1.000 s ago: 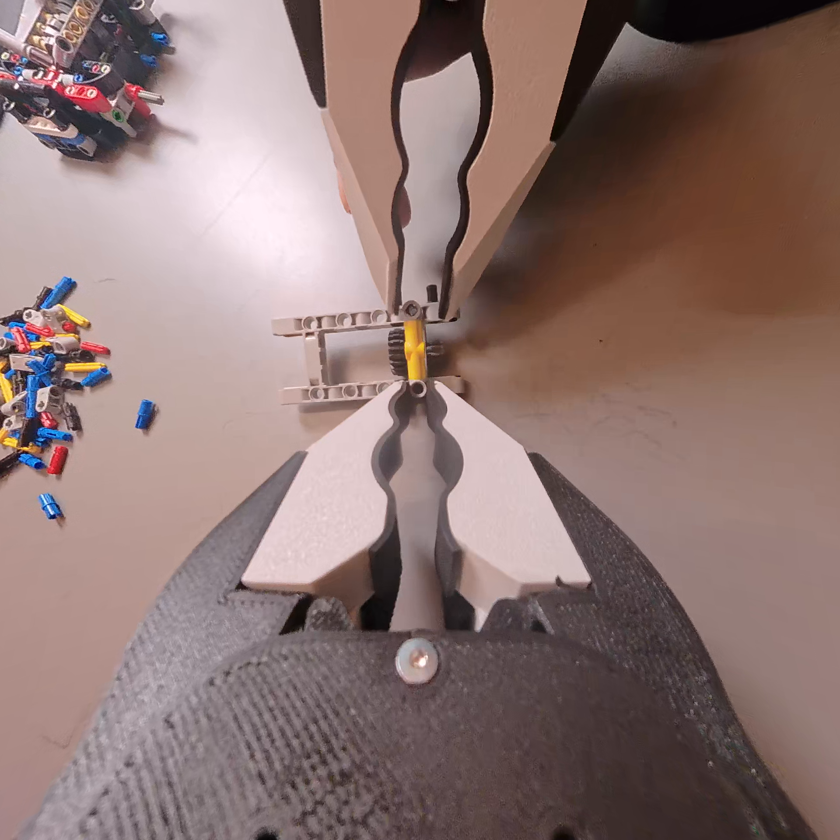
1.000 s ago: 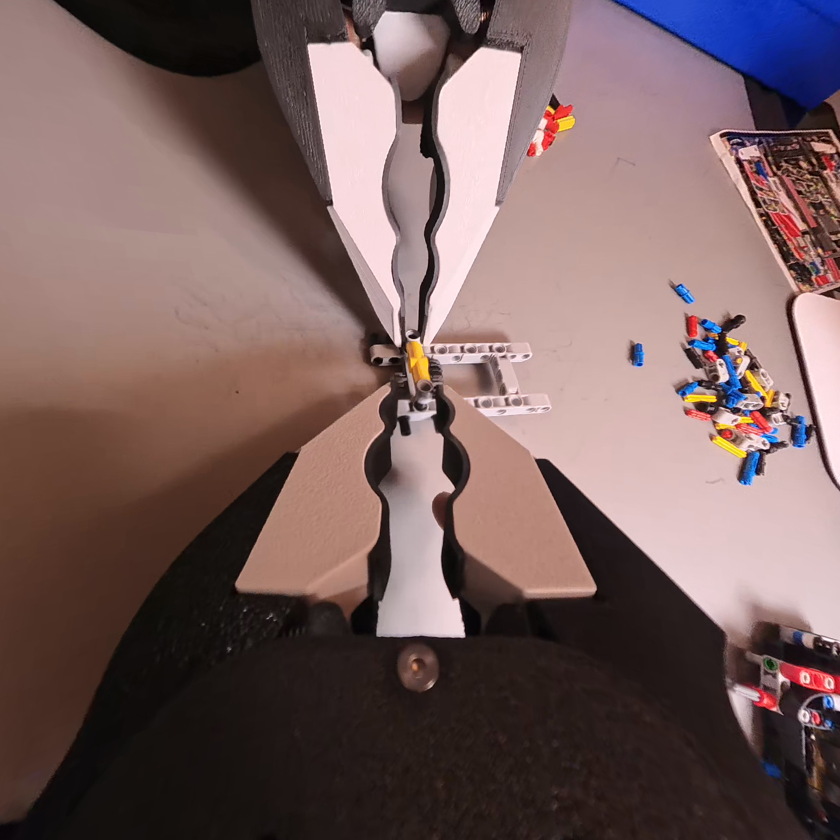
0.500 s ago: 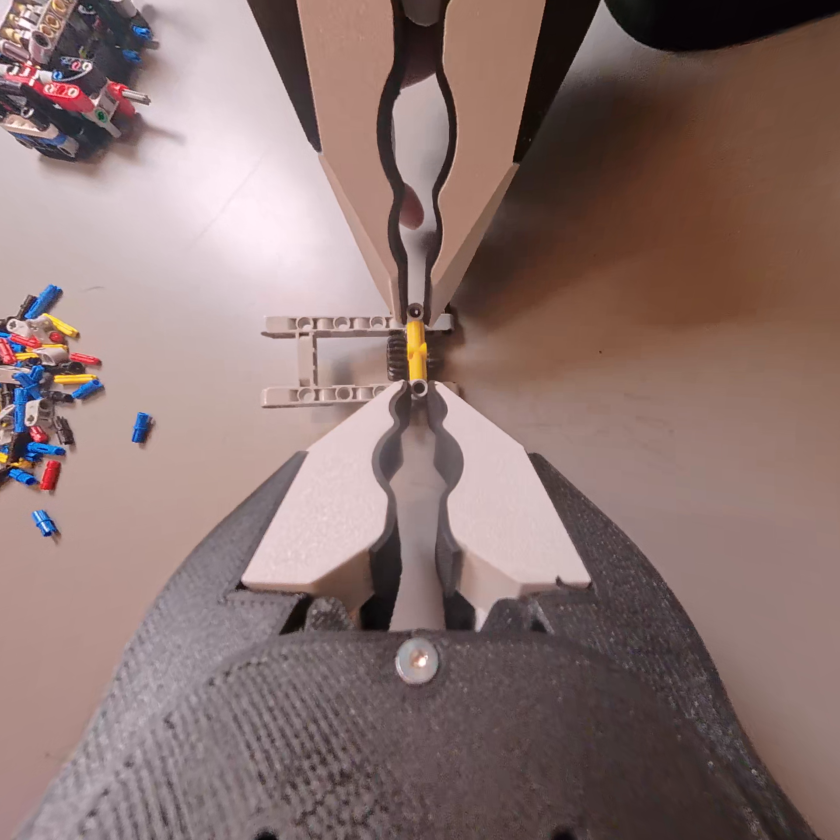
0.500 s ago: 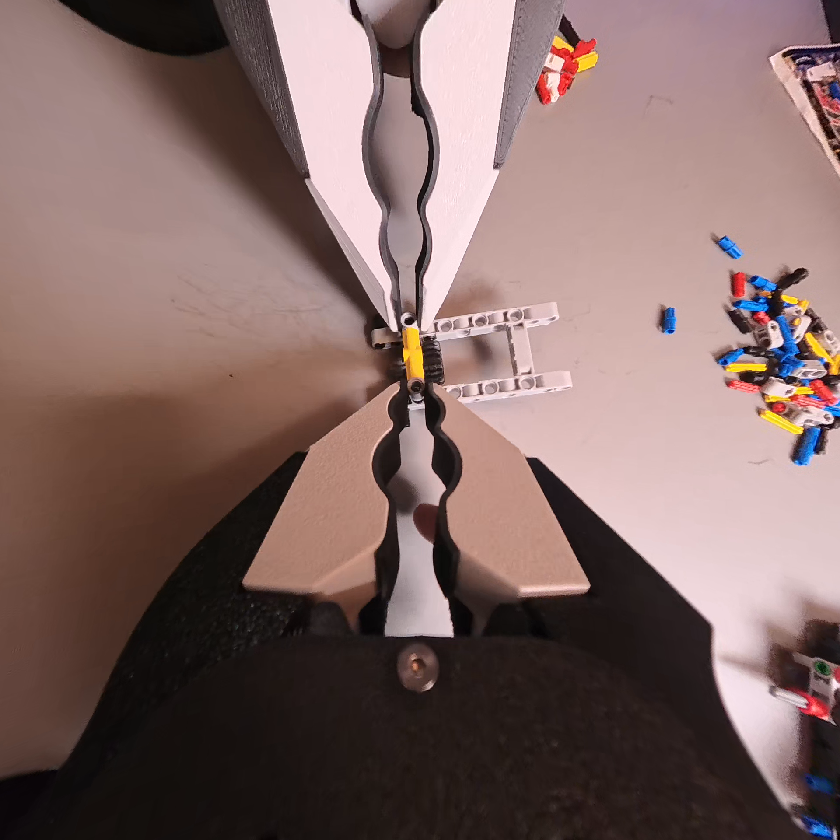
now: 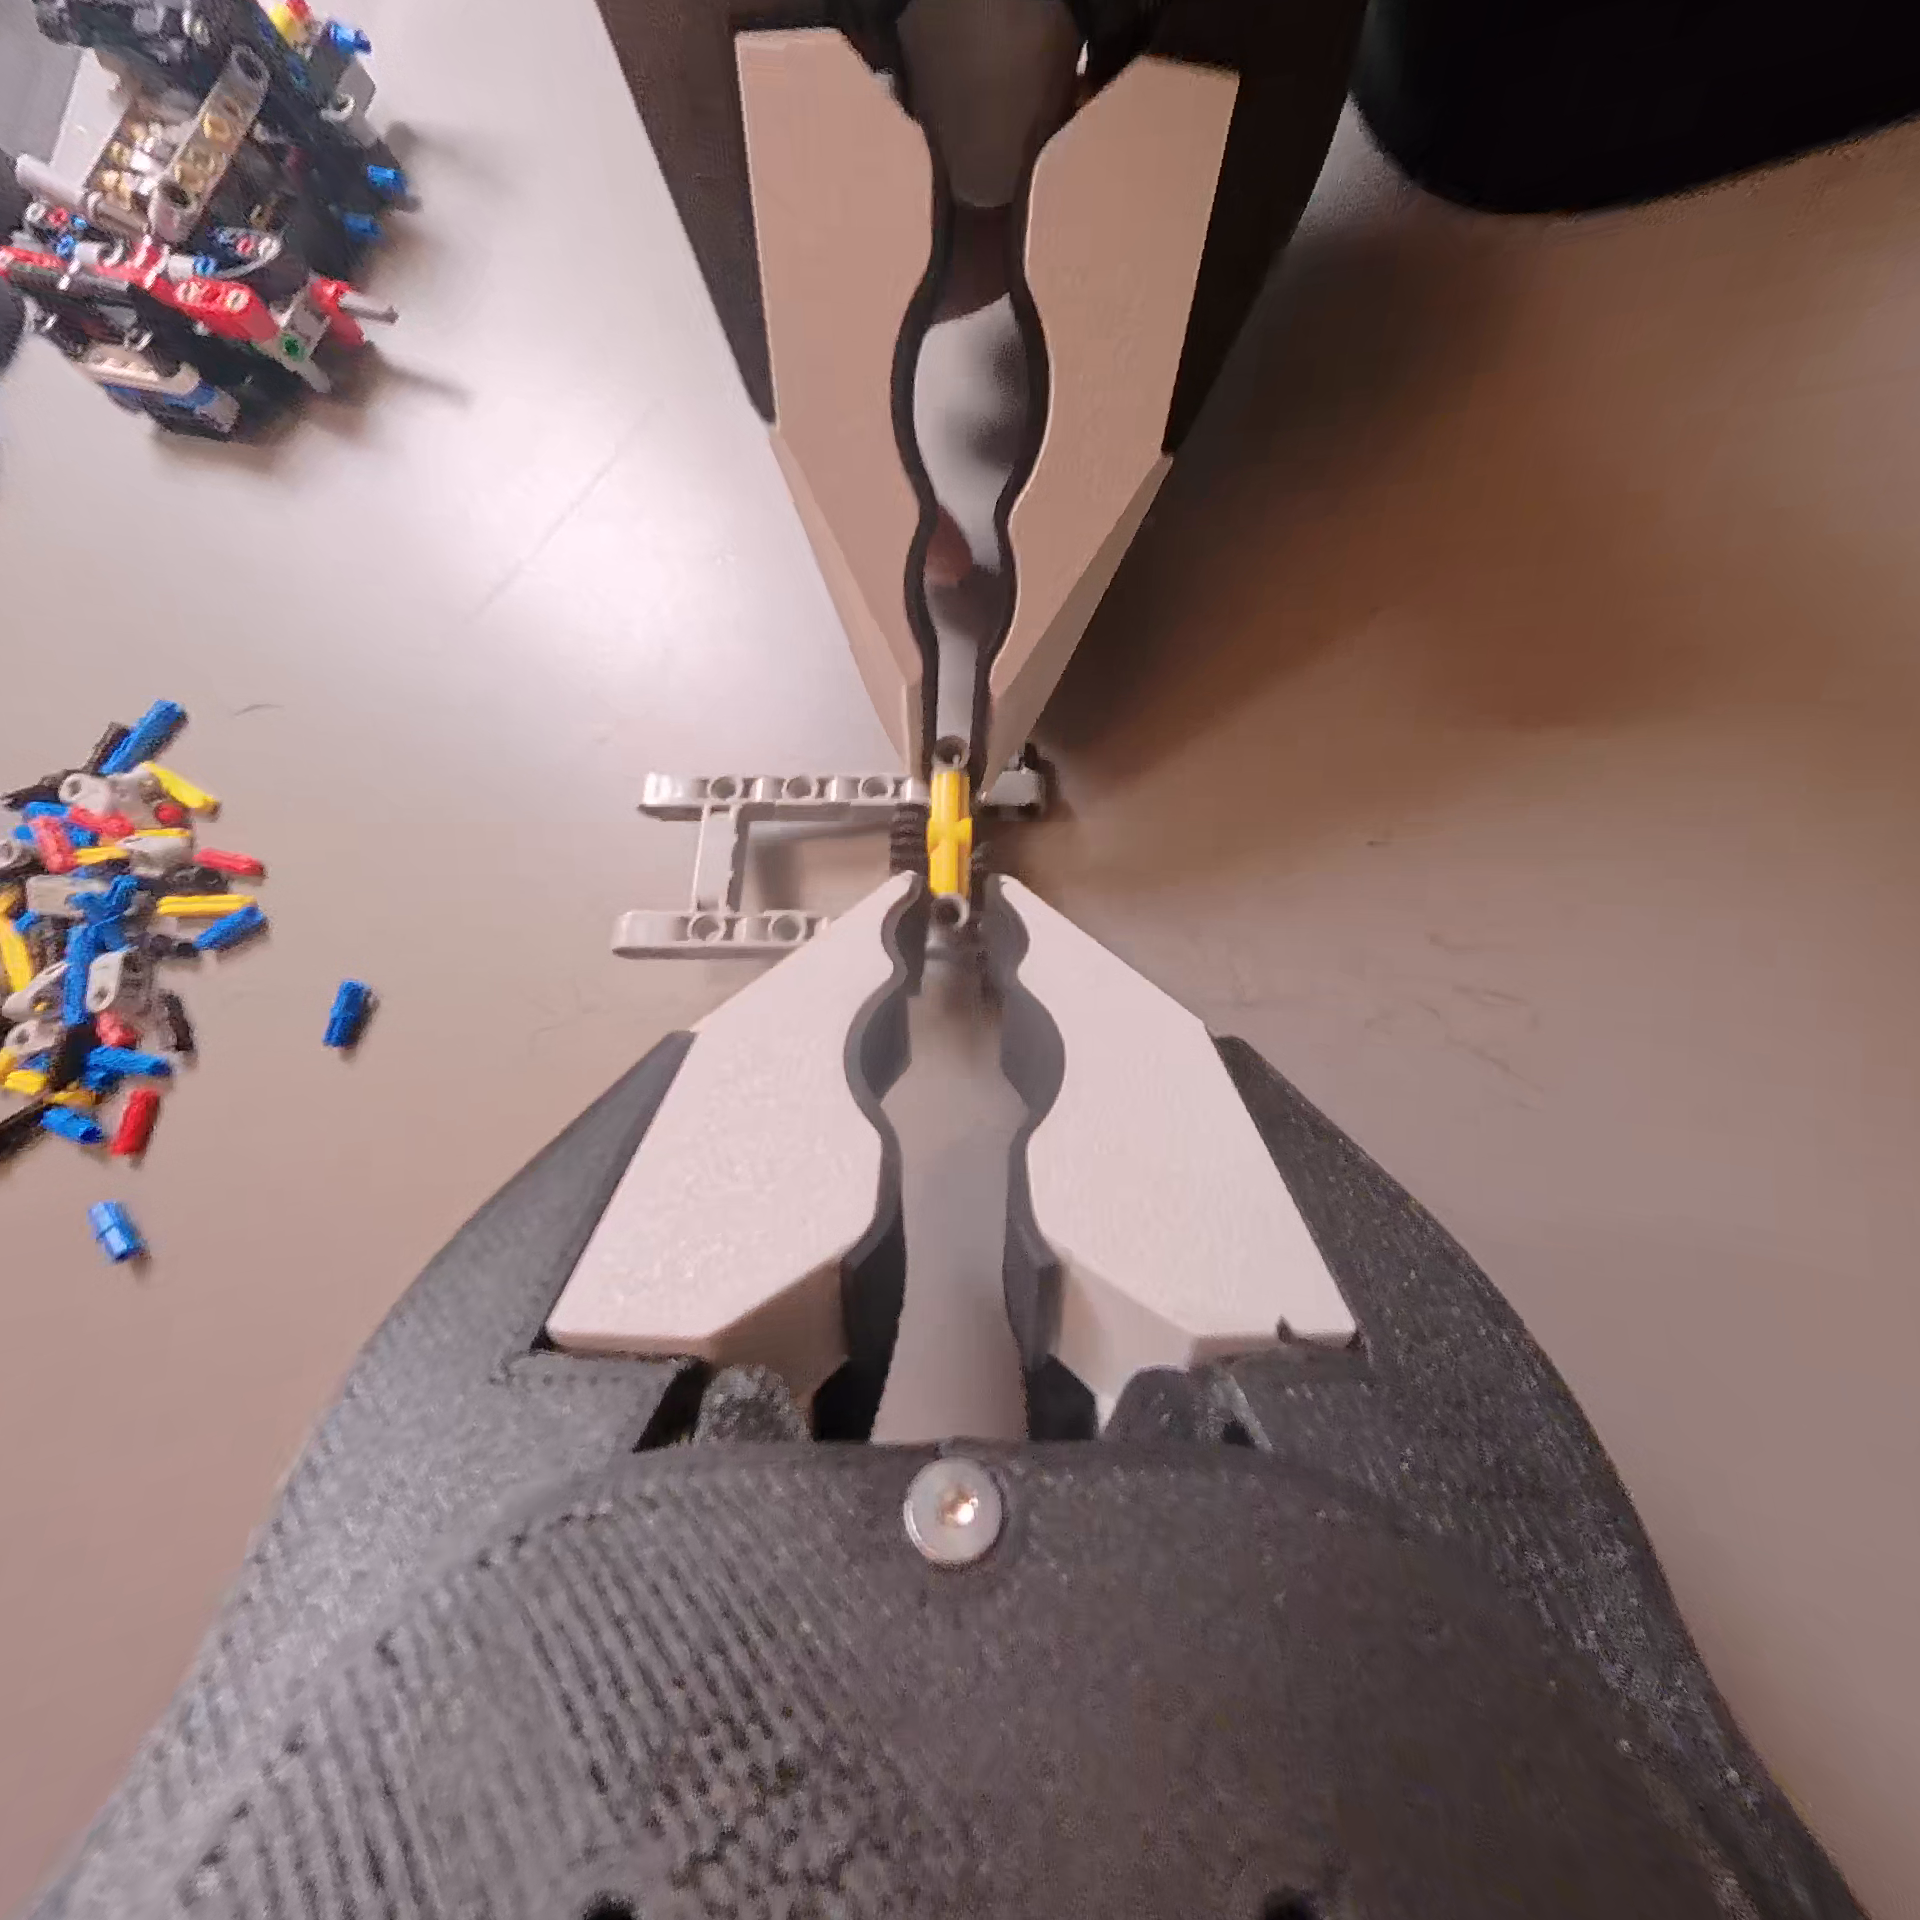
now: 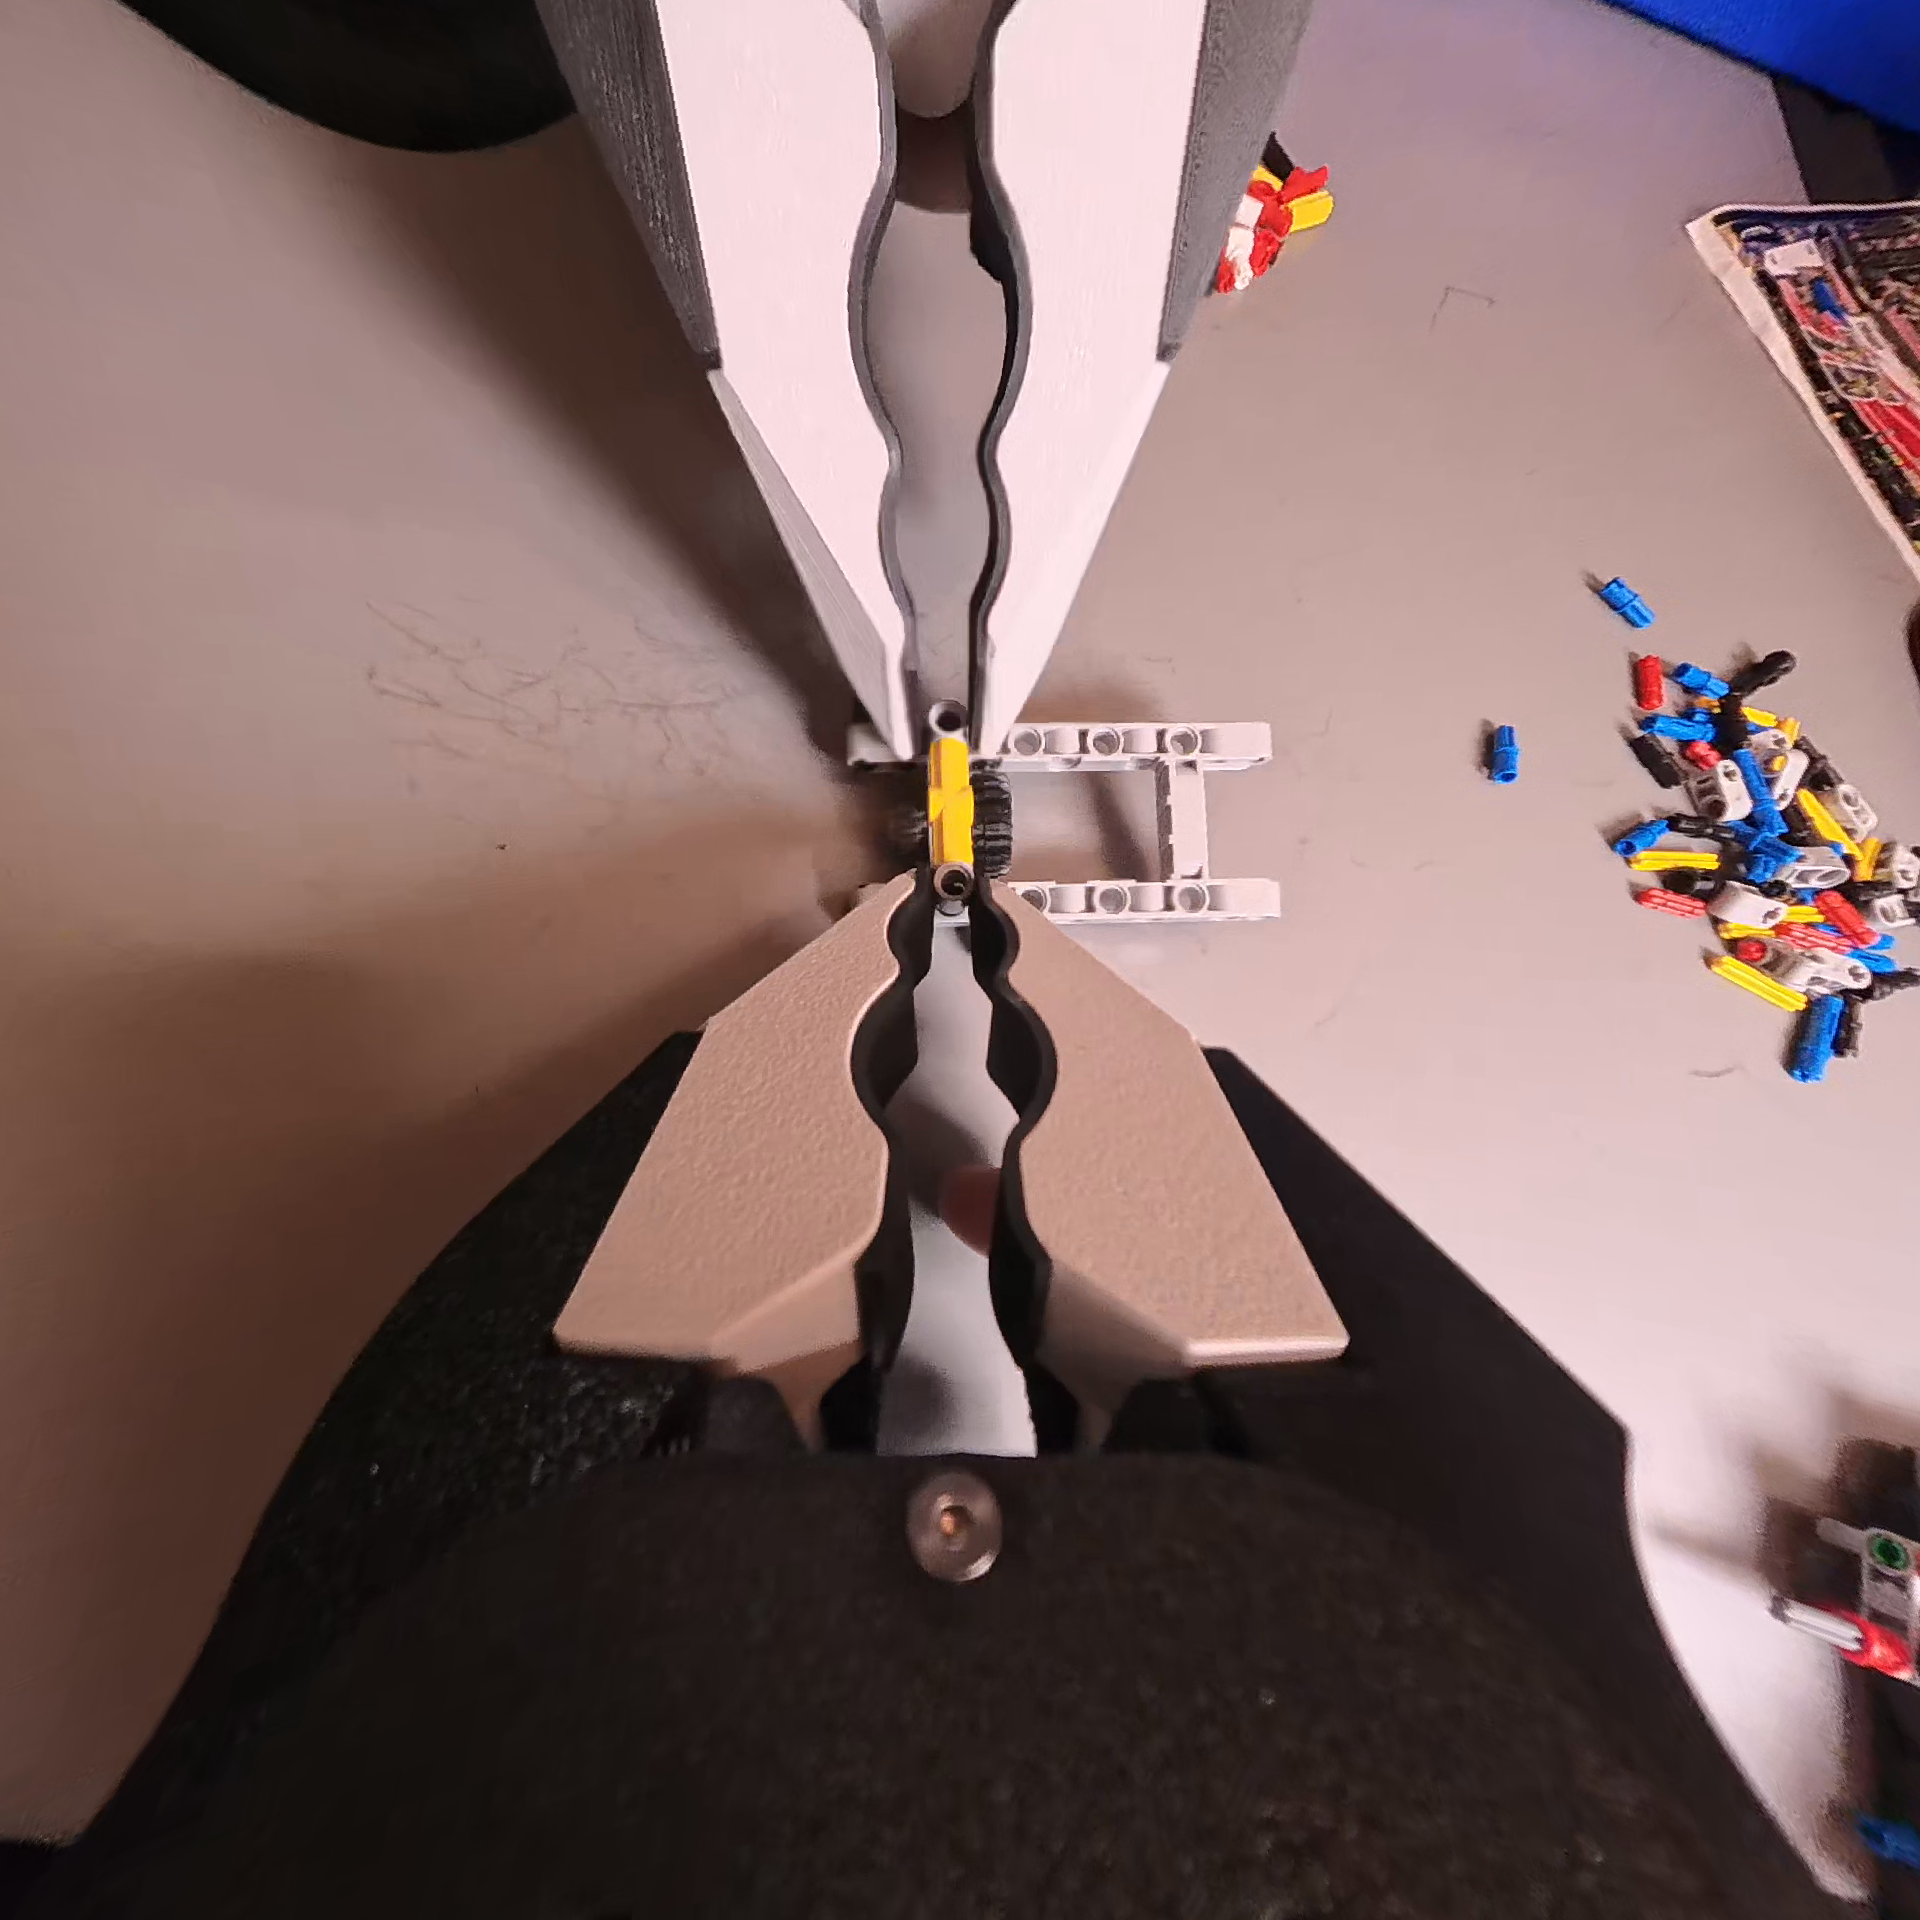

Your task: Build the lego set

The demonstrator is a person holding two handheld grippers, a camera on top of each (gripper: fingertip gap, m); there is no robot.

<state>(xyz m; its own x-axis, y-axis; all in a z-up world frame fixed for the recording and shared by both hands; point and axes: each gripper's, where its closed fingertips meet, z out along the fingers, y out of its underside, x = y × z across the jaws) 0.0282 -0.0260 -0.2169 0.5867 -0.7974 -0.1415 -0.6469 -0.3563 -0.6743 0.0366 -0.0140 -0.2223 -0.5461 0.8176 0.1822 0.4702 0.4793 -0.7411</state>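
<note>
Left wrist view: at frame centre the left gripper (image 5: 951, 914) has its jaws clenched on one end of the grey axle carrying a yellow bush (image 5: 948, 836) and black gear, inside the grey H-frame (image 5: 727, 852) on the tabletop (image 5: 1455, 935). The right gripper (image 5: 951, 743) pinches the far end.

Right wrist view: the right gripper (image 6: 951, 896) grips the near axle tip (loose pins (image 6: 1766, 862) lie at right). Uneven squeezing could, I judge, skew the axle and pop the frame.

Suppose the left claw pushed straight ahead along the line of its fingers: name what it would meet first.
The left claw already closes on the near end of the yellow axle piece in the grey frame. Directly beyond that, it would probably meet the right claw tip-to-tip.
</note>
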